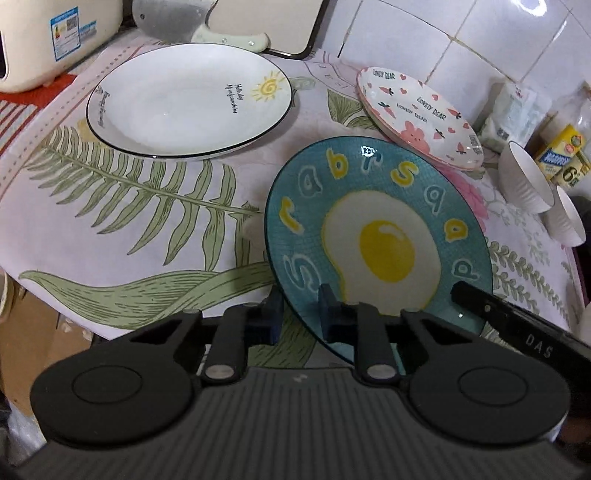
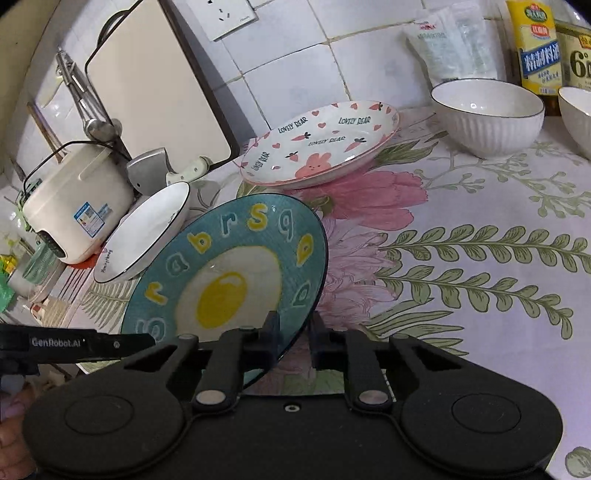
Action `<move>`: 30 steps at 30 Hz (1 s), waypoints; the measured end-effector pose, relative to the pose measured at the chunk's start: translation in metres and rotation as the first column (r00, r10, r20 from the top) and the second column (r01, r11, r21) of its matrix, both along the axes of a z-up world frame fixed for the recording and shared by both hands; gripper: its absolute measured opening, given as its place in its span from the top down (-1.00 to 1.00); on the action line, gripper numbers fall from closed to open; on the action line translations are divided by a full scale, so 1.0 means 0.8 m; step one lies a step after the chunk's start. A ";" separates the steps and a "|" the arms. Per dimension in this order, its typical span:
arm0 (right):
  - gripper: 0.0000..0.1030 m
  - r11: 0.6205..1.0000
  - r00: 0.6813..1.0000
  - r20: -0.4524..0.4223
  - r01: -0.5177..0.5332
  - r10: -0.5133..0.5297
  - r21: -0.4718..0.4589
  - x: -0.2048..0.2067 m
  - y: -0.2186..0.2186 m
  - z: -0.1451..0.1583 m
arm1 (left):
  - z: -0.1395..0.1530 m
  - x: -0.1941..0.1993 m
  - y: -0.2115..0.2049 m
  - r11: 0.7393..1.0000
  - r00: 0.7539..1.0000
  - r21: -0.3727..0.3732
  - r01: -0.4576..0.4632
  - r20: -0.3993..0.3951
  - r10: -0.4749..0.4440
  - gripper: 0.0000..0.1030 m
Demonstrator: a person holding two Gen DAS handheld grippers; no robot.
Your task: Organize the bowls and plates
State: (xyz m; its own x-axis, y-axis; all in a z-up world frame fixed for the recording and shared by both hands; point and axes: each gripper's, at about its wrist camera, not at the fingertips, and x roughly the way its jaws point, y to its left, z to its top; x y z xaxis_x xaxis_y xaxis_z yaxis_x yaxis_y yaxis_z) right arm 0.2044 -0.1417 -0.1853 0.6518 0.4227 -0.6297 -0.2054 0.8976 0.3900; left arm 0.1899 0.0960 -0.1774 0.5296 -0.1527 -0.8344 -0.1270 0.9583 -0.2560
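A teal plate (image 1: 380, 236) (image 2: 229, 273) with a fried-egg picture and letters sits tilted over the flowered tablecloth. My left gripper (image 1: 300, 314) is shut on its near left rim, one finger above and one below. My right gripper (image 2: 294, 332) is shut on its near right rim in the same way. Further back lie a large white plate with a sun (image 1: 184, 103) (image 2: 147, 229) and a pink rabbit plate (image 1: 417, 114) (image 2: 321, 144). Two white ribbed bowls (image 1: 524, 177) (image 2: 487, 114) stand on the right.
A cream rice cooker (image 2: 74, 206), a cleaver (image 1: 177, 22) and a cutting board (image 2: 159, 85) line the tiled back wall. Seasoning bottles (image 2: 539, 48) and a packet stand behind the bowls. The table's near edge (image 1: 110, 332) runs close under my left gripper.
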 end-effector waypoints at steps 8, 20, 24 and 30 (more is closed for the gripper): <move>0.58 1.000 1.000 0.008 0.003 -0.003 0.013 0.004 0.002 -0.004 | -0.005 0.003 0.001 0.999 1.000 -0.027 -0.022 -0.008 0.021 0.62; 0.56 0.999 0.999 0.034 -0.011 0.013 -0.033 -0.036 -0.016 0.023 | 0.035 -0.029 -0.040 0.991 0.995 0.100 0.088 0.037 -0.092 0.60; 0.56 0.999 0.999 0.041 0.007 -0.005 -0.041 -0.059 -0.033 0.037 | 0.054 -0.040 -0.058 0.987 0.990 0.097 0.125 0.054 -0.131 0.60; 0.55 0.998 0.997 0.066 0.035 -0.032 -0.057 -0.080 -0.068 0.058 | 0.076 -0.043 -0.095 0.983 0.982 0.075 0.166 0.084 -0.172 0.60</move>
State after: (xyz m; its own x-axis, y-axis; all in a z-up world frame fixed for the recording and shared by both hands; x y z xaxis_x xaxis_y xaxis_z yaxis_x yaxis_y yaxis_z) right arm 0.1406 -0.1959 -0.1389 0.7051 0.3640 -0.6085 -0.1979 0.9251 0.3241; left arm 0.1557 0.0199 -0.1166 0.5739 -0.1915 -0.7962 0.0587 0.9794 -0.1933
